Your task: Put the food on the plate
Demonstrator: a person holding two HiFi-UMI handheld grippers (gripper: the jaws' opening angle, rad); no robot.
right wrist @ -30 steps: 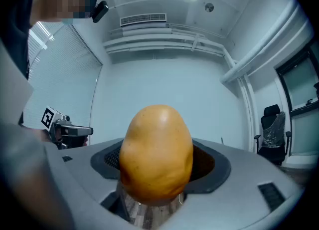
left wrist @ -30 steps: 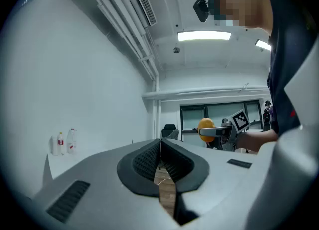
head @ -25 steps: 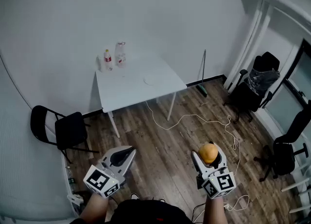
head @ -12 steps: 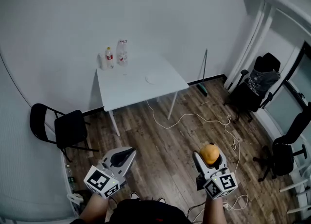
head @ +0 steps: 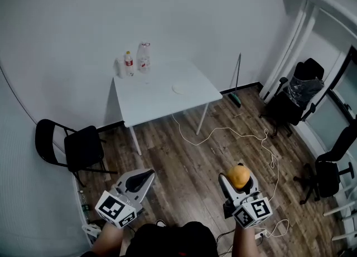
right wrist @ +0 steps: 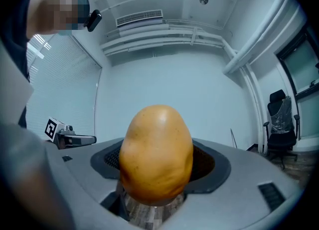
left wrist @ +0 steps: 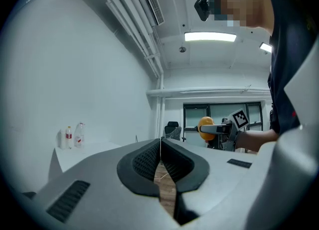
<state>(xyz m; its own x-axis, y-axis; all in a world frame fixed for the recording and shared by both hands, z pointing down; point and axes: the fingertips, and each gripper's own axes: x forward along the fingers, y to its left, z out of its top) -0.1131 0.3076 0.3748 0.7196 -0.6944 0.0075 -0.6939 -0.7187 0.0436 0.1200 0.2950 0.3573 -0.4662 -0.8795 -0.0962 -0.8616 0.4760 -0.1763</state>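
Observation:
An orange-yellow fruit, the food (head: 239, 176), sits clamped in my right gripper (head: 239, 180) low in the head view, over the wood floor. In the right gripper view the fruit (right wrist: 156, 155) fills the gap between the jaws. My left gripper (head: 142, 177) is shut with nothing in it; its pads (left wrist: 149, 160) meet in the left gripper view, where the fruit (left wrist: 205, 126) shows far off. A small white plate (head: 180, 88) lies on the white table (head: 150, 102) far ahead, well away from both grippers.
Two water bottles (head: 136, 61) stand at the table's far left corner. A black folding chair (head: 78, 150) is left of the table, office chairs (head: 298, 97) stand at the right. A white cable (head: 234, 136) snakes over the floor; a broom (head: 237, 80) leans on the wall.
The view has shifted slightly, so the table sits a little lower and more to the right in the picture. Both grippers keep their pose and the fruit stays clamped.

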